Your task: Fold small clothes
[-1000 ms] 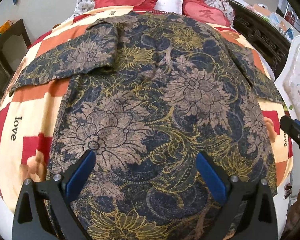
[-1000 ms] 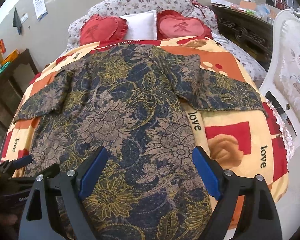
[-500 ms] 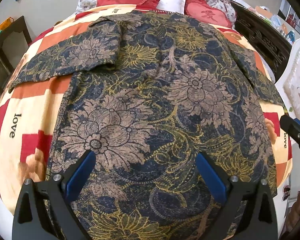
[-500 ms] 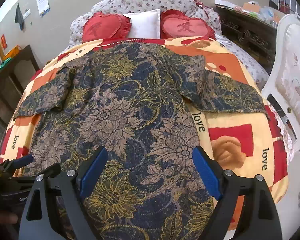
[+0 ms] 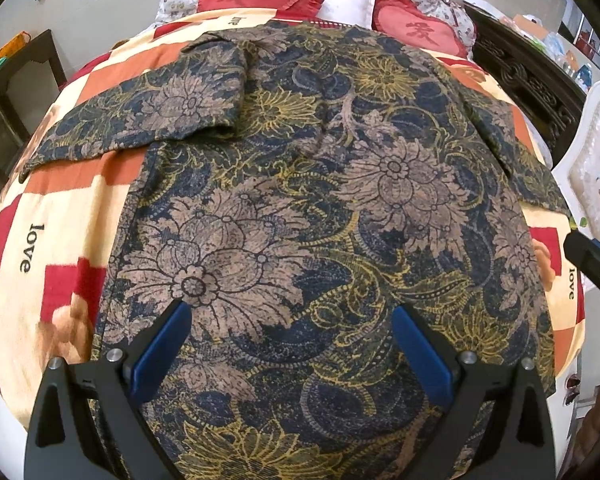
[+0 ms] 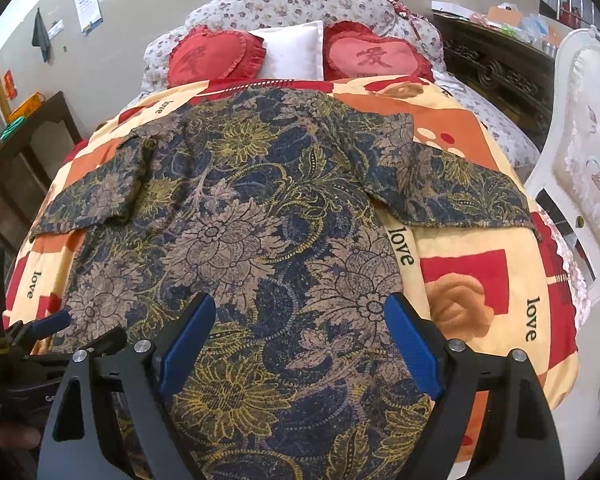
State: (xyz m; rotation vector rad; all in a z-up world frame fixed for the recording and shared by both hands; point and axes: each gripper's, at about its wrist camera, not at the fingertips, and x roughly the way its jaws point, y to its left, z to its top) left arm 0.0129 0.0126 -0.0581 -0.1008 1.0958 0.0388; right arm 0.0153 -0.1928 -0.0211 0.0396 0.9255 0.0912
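A dark blue shirt with brown and yellow flowers [image 5: 300,200] [image 6: 252,232] lies spread flat on the bed, both short sleeves out to the sides. My left gripper [image 5: 290,312] hovers open above the shirt's lower left part, nothing between its blue pads. My right gripper [image 6: 300,304] hovers open above the lower right part, also holding nothing. The right gripper's tip [image 5: 592,260] shows at the right edge of the left wrist view. The left gripper [image 6: 56,326] shows at the lower left of the right wrist view.
The bed carries an orange, red and cream blanket [image 6: 480,280] printed with "love". Two red heart cushions [image 6: 216,56] and a white pillow [image 6: 292,54] rest at the head. A white chair [image 6: 588,152] stands to the right, a dark carved cabinet [image 6: 496,68] behind it, a dark table [image 6: 24,140] on the left.
Both grippers have drifted slightly forward and lower over the shirt; the shirt looks a little larger. Both stay open and the shirt has not moved.
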